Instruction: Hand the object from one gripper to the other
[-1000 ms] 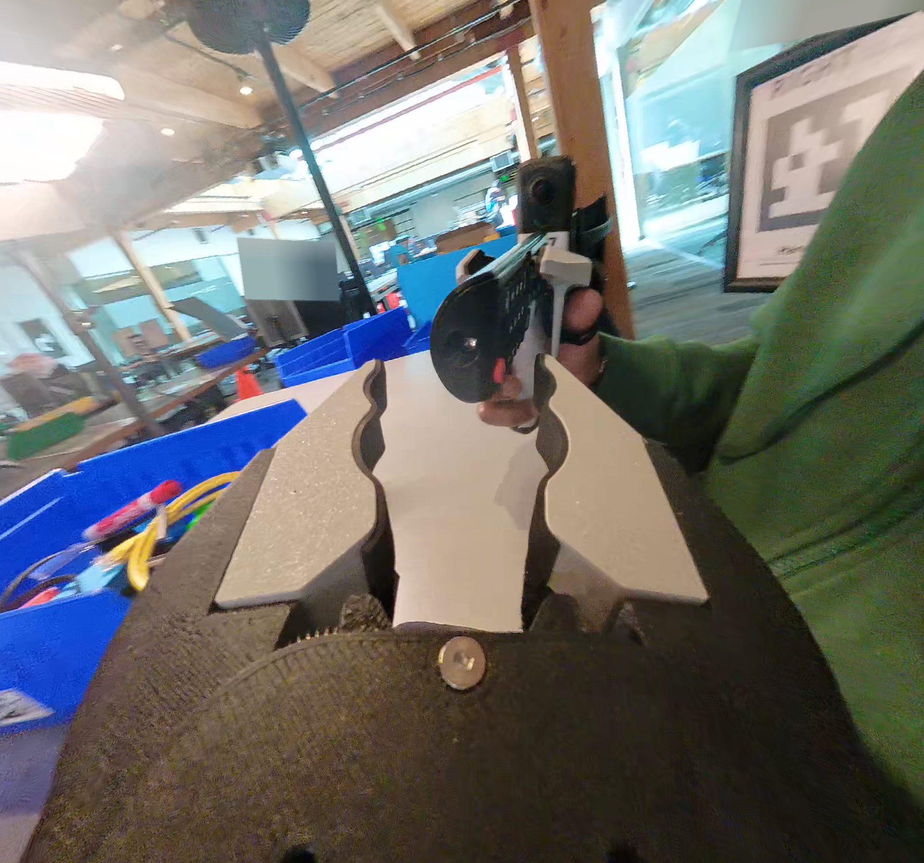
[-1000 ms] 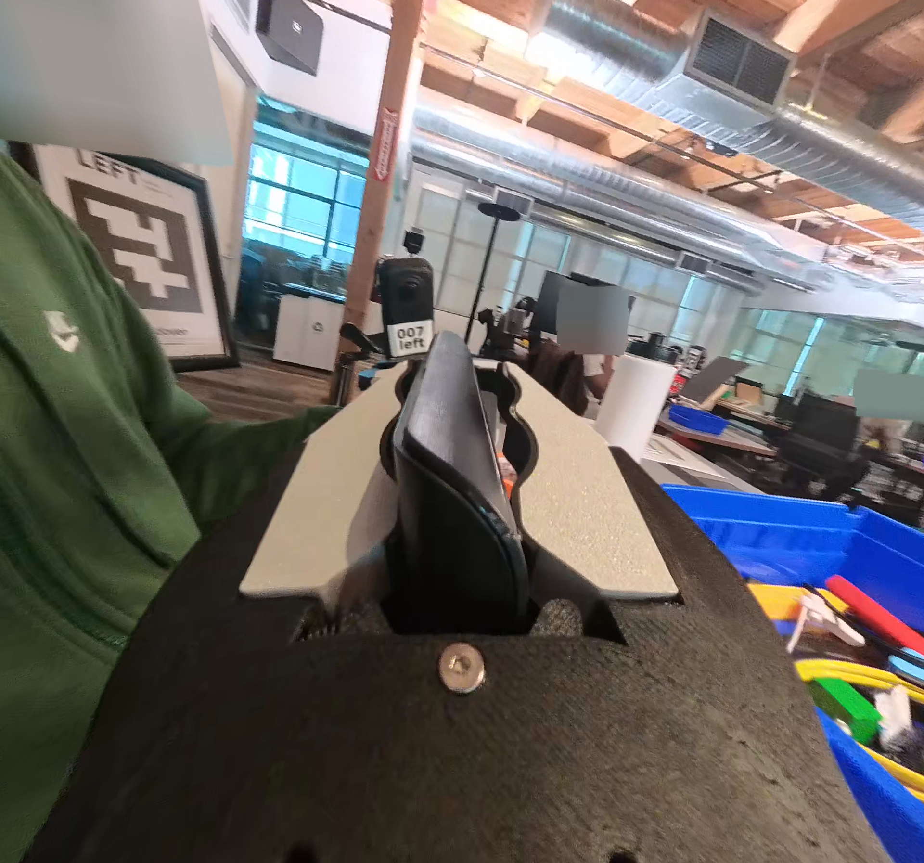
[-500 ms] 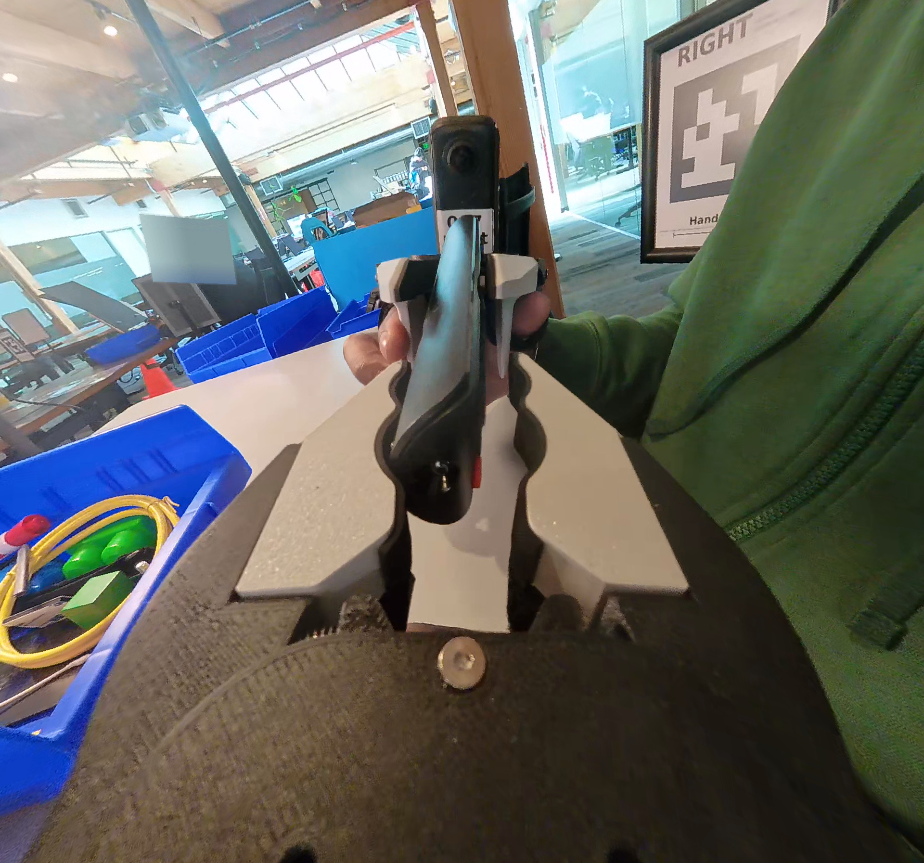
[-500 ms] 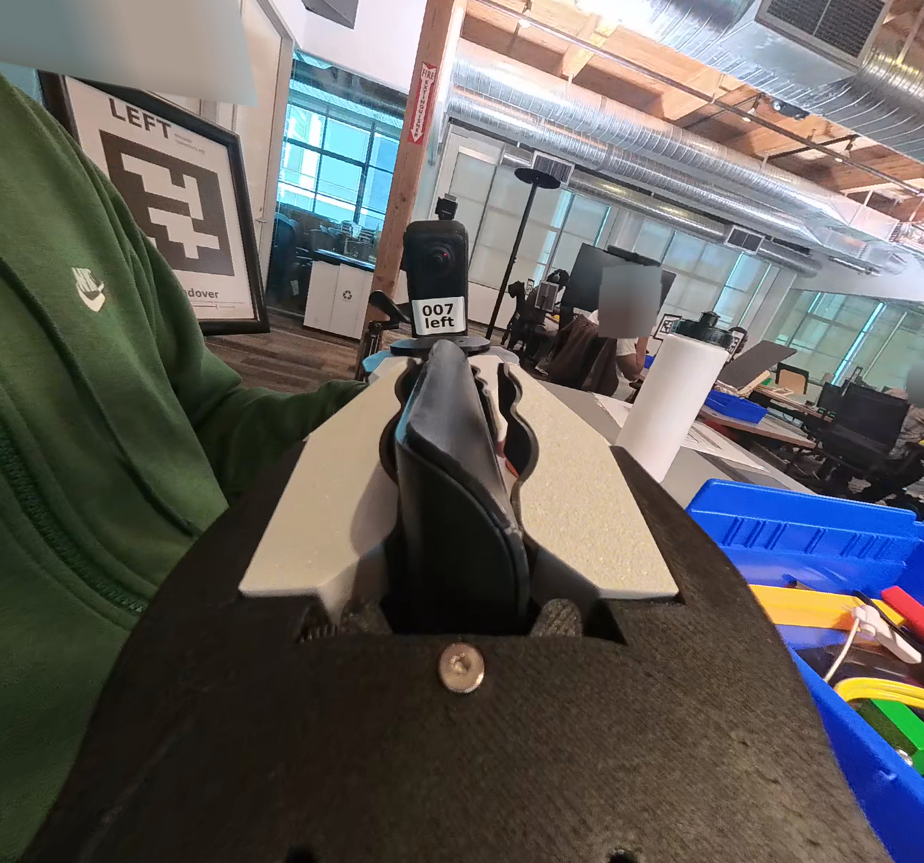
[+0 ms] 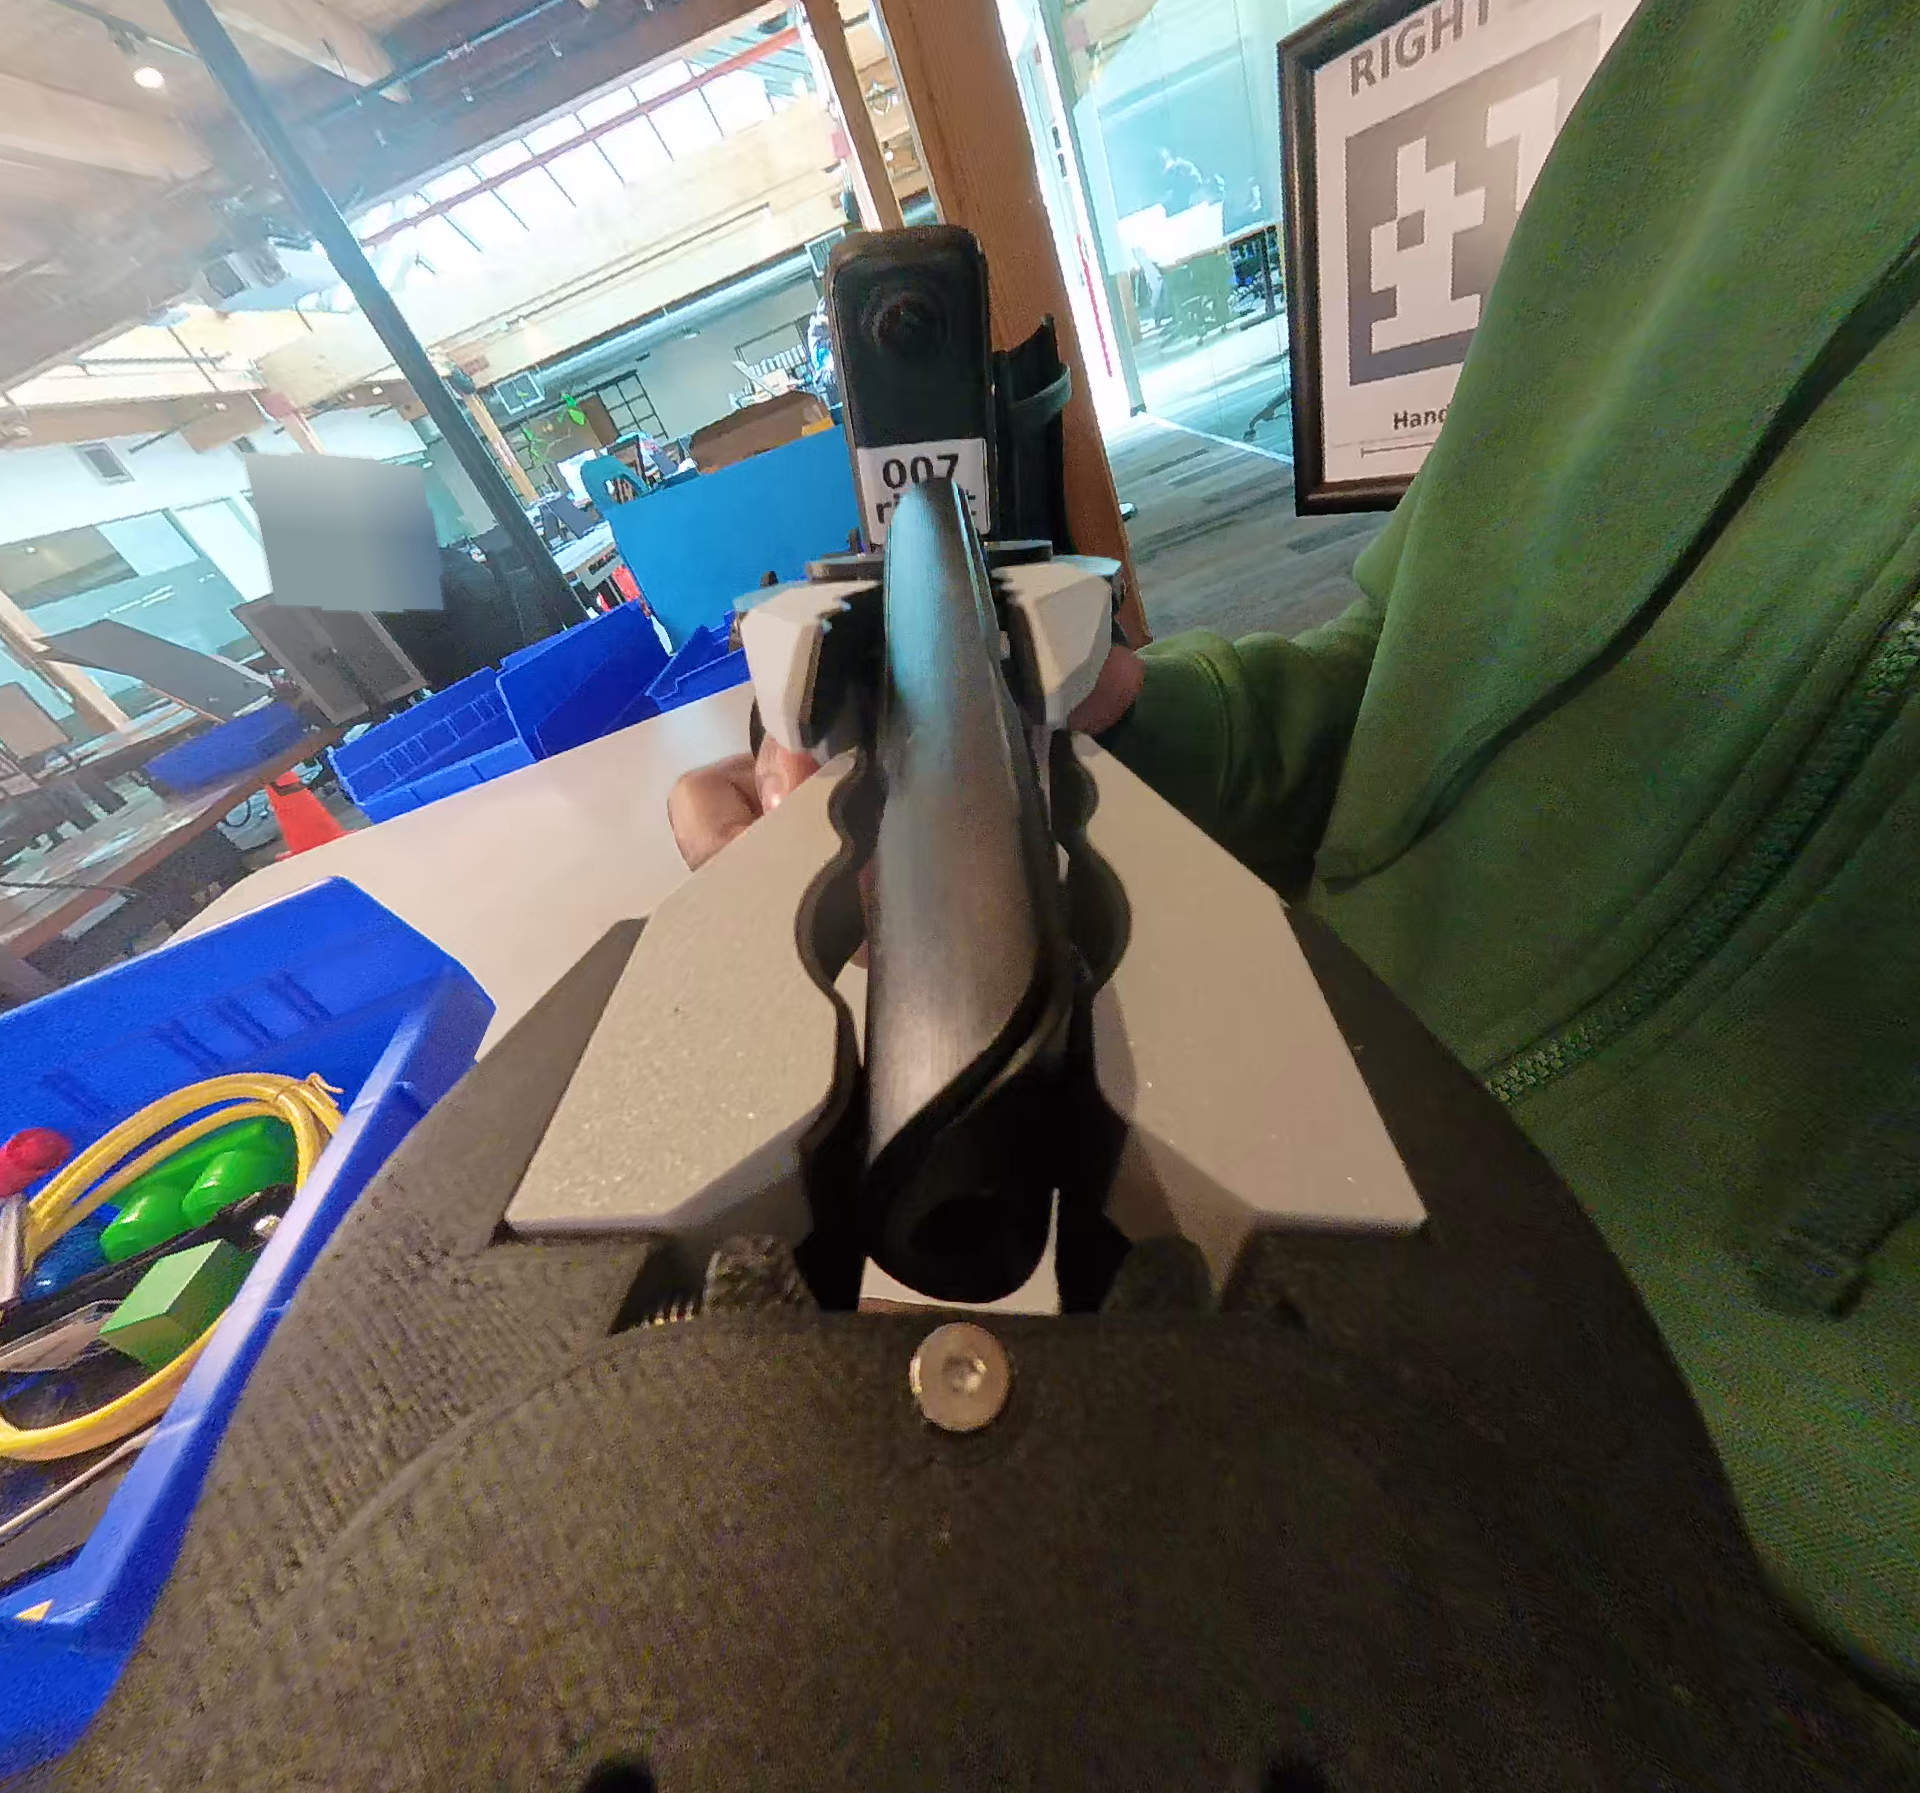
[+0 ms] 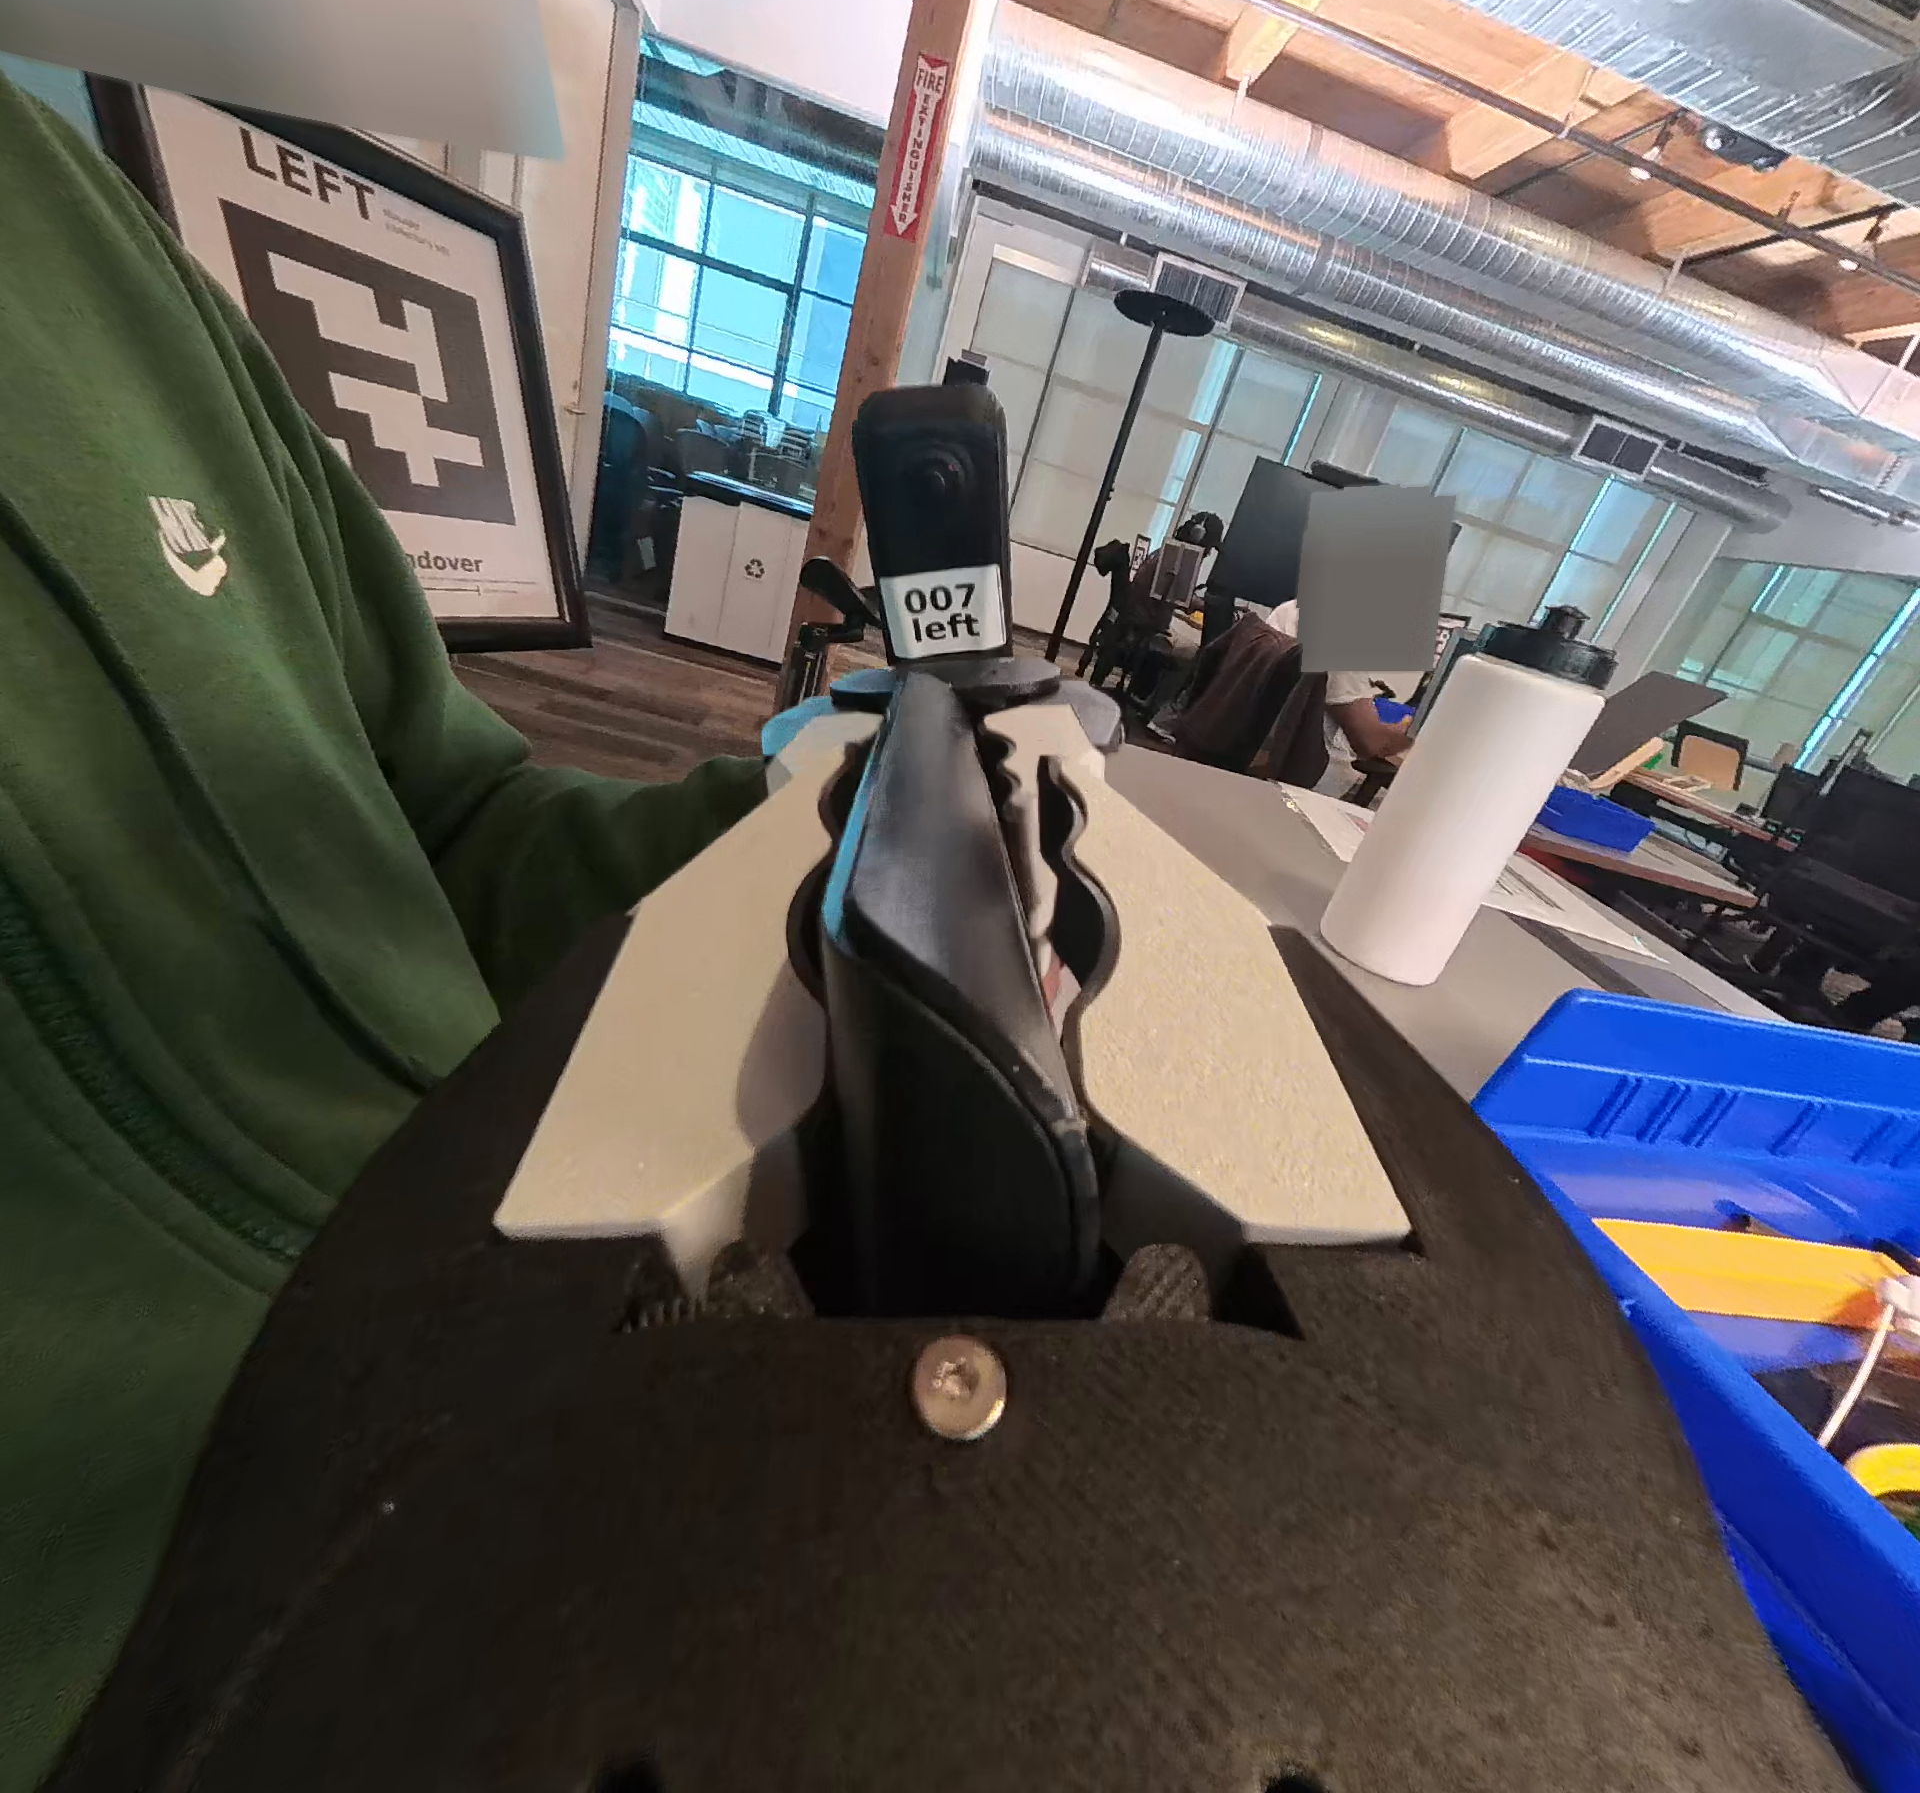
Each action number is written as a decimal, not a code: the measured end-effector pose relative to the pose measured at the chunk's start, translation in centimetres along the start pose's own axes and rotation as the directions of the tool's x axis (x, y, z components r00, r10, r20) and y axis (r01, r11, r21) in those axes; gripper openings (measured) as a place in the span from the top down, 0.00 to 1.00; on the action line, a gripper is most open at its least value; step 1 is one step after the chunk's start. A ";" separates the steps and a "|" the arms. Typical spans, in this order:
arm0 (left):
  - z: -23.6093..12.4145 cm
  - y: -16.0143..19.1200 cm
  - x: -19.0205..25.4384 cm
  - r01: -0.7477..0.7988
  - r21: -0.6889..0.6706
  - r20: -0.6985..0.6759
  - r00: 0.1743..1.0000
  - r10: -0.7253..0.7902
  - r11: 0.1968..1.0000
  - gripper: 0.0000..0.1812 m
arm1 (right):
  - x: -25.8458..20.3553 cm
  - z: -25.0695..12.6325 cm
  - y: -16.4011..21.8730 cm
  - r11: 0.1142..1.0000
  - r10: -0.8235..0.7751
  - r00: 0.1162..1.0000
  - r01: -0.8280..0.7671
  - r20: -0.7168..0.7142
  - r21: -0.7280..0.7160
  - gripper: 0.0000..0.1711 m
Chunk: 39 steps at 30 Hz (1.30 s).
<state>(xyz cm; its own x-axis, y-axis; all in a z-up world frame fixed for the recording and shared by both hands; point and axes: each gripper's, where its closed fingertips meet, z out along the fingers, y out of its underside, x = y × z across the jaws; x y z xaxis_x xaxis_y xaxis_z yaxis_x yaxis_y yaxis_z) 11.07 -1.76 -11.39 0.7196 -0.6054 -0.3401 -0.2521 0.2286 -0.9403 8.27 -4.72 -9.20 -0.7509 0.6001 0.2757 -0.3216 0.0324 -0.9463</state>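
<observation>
A black remote-like object (image 5: 956,912) is held edge-up in the air between both grippers. My right gripper (image 6: 951,808) is shut on its thick end (image 6: 935,1016). In the left wrist view the right gripper (image 5: 930,652) faces me and holds the far end. My left gripper (image 5: 951,767) is open, and its jaws closely flank the near end of the object with narrow gaps. In the right wrist view the left gripper (image 6: 940,730) sits around the object's far tip.
A blue bin (image 5: 260,995) with a yellow cable and green blocks stands at the lower left on the white table (image 5: 499,870). It also shows in the right wrist view (image 6: 1662,1099). A white bottle (image 6: 1455,808) stands on the table. The person's green sleeve (image 5: 1558,704) is close by. Less than 4 cm separates the two grippers' tips.
The right gripper has brought the black object in from a distance until it lies deep between my left fingers. The left jaws have narrowed around it.
</observation>
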 end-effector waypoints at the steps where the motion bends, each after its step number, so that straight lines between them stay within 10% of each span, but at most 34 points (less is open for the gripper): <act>1: -0.1 -0.1 -0.1 0.002 0.003 0.001 1.000 -0.002 1.000 0.82 | 0.1 0.0 0.2 1.000 -0.003 1.000 0.003 -0.010 -0.010 0.79; 14: -1.1 -0.6 -1.5 0.061 0.022 0.045 0.997 -0.062 0.998 0.82 | 2.3 -1.5 0.5 0.998 -0.001 0.995 -0.005 -0.105 -0.058 0.72; 22: -1.8 -1.1 -2.3 0.094 0.051 0.074 0.992 -0.098 0.994 0.82 | 2.6 -2.4 3.8 0.970 0.033 0.995 -0.056 -0.099 -0.238 0.83; 31: -1.7 -1.1 -2.4 0.079 0.049 0.086 0.993 -0.083 0.996 0.82 | 2.3 -1.9 8.2 0.886 -0.033 0.996 -0.008 -0.080 -0.464 0.73; 39: -1.5 -1.9 -1.5 0.006 0.083 0.065 0.998 -0.012 0.997 0.82 | 2.9 -1.5 14.0 0.641 -0.339 0.941 0.229 -0.003 -0.732 0.85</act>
<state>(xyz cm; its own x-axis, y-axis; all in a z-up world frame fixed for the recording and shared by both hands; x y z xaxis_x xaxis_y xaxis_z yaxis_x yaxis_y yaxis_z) 9.50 -2.49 -9.11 0.7632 -0.5570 -0.3274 -0.1927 0.2875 -0.9382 2.43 -1.35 -21.89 -0.5952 0.5562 0.5800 0.0444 0.7434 -0.6673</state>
